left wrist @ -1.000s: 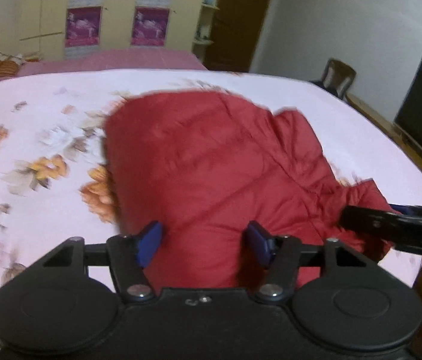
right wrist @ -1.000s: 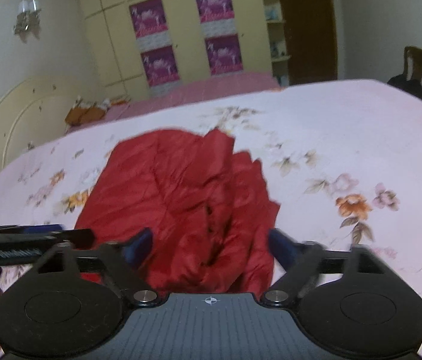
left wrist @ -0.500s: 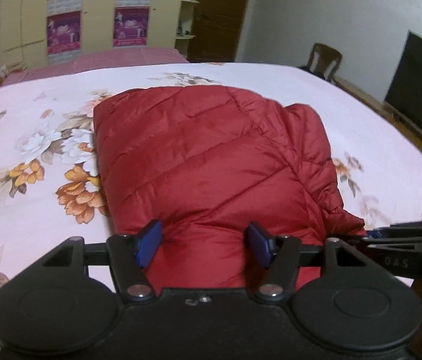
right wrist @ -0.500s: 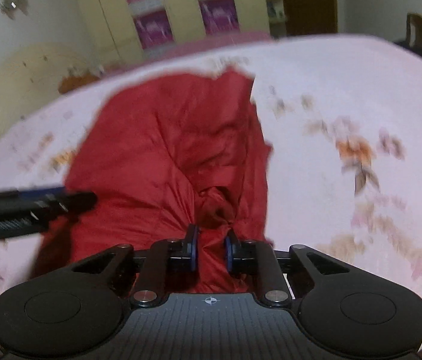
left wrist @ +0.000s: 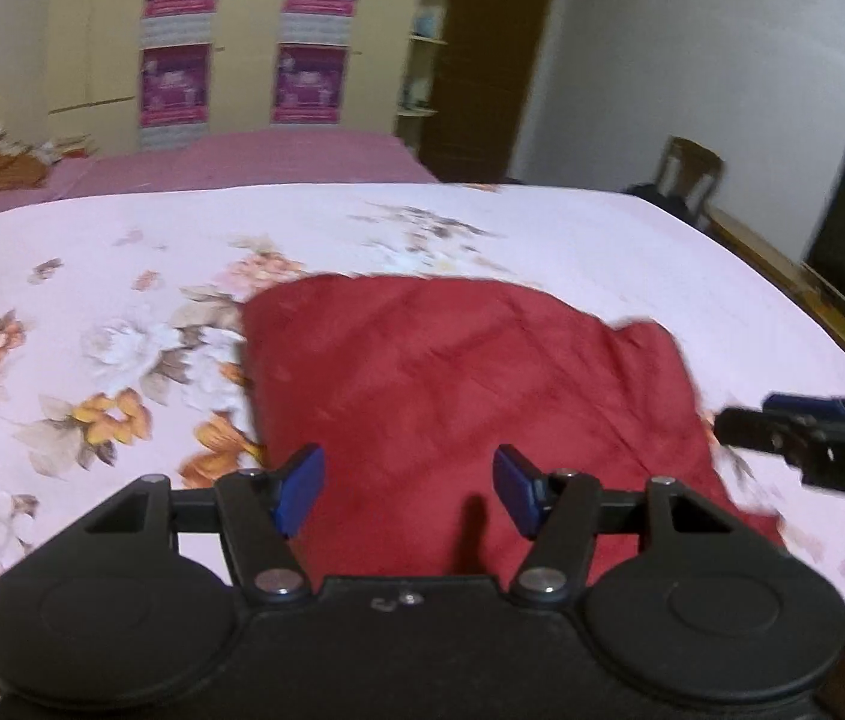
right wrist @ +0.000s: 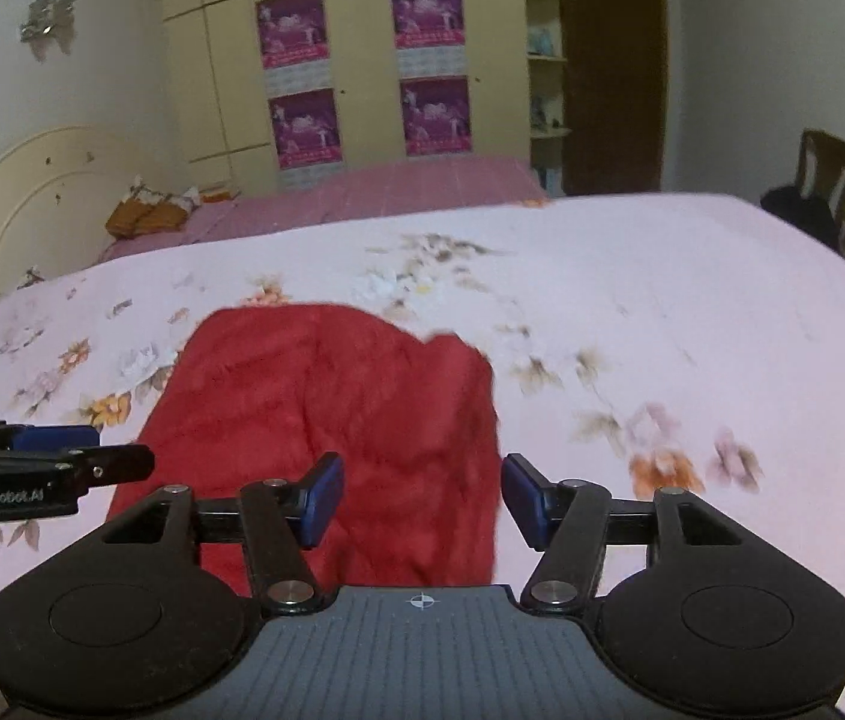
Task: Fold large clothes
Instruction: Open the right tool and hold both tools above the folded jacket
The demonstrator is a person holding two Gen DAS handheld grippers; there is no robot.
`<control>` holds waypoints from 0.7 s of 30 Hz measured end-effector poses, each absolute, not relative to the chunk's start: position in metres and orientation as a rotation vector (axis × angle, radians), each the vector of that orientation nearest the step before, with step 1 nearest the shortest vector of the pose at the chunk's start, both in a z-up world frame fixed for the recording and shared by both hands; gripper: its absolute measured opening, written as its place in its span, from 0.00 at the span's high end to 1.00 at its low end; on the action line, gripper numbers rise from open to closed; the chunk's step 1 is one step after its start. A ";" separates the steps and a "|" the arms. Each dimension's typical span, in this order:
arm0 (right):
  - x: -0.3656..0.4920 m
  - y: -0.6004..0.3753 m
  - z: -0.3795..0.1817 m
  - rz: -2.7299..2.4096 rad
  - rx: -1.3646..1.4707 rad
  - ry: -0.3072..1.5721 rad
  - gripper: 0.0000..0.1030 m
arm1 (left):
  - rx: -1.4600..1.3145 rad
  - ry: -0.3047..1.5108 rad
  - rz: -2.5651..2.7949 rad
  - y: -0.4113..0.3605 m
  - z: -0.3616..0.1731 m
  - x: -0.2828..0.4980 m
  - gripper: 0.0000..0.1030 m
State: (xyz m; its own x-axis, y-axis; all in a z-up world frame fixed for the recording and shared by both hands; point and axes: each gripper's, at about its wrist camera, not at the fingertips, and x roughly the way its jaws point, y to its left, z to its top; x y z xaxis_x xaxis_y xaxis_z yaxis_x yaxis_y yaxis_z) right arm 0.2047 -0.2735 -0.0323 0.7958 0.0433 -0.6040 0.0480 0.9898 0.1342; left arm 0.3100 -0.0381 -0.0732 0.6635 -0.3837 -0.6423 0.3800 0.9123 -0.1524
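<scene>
The red jacket (left wrist: 464,396) looks puffy, light and slippery; grip a hem corner. Left gripper (left wrist: 407,483) and right gripper (right wrist: 422,501) are both spread, holding nothing.

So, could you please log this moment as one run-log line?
left gripper: open | right gripper: open | red puffer jacket: folded on floral bedsheet, unheld

A floral bedsheet (right wrist: 632,276), purple posters (right wrist: 362,66), a wooden chair (right wrist: 827,174).
</scene>
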 end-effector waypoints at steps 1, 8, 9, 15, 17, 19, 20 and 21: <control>0.212 -0.270 -0.033 0.003 0.137 0.649 0.52 | -0.014 0.733 -0.414 -0.037 -0.074 0.318 0.42; 0.267 -0.253 -0.062 0.020 0.105 0.726 0.67 | -0.002 0.778 -0.365 -0.043 -0.095 0.357 0.42; 0.273 -0.251 -0.068 0.014 0.093 0.741 0.67 | 0.004 0.795 -0.367 -0.045 -0.101 0.360 0.42; 0.286 -0.254 -0.106 0.005 0.041 0.801 0.67 | -0.028 0.857 -0.375 -0.047 -0.125 0.367 0.40; 0.289 -0.258 -0.108 0.015 0.049 0.818 0.67 | -0.025 0.865 -0.378 -0.047 -0.125 0.370 0.40; 0.290 -0.261 -0.100 0.023 0.061 0.815 0.67 | -0.035 0.866 -0.377 -0.046 -0.119 0.371 0.41; 0.291 -0.264 -0.093 0.028 0.077 0.798 0.67 | -0.043 0.856 -0.377 -0.045 -0.115 0.371 0.42; 0.292 -0.265 -0.085 0.032 0.082 0.777 0.67 | -0.045 0.841 -0.375 -0.045 -0.111 0.372 0.42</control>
State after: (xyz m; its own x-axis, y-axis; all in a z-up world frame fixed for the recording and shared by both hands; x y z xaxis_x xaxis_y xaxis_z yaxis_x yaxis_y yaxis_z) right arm 0.2917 -0.2647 -0.0854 0.7127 0.0595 -0.6989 0.0013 0.9963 0.0861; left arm 0.3723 -0.0449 -0.1106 0.6055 -0.3416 -0.7188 0.3062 0.9337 -0.1857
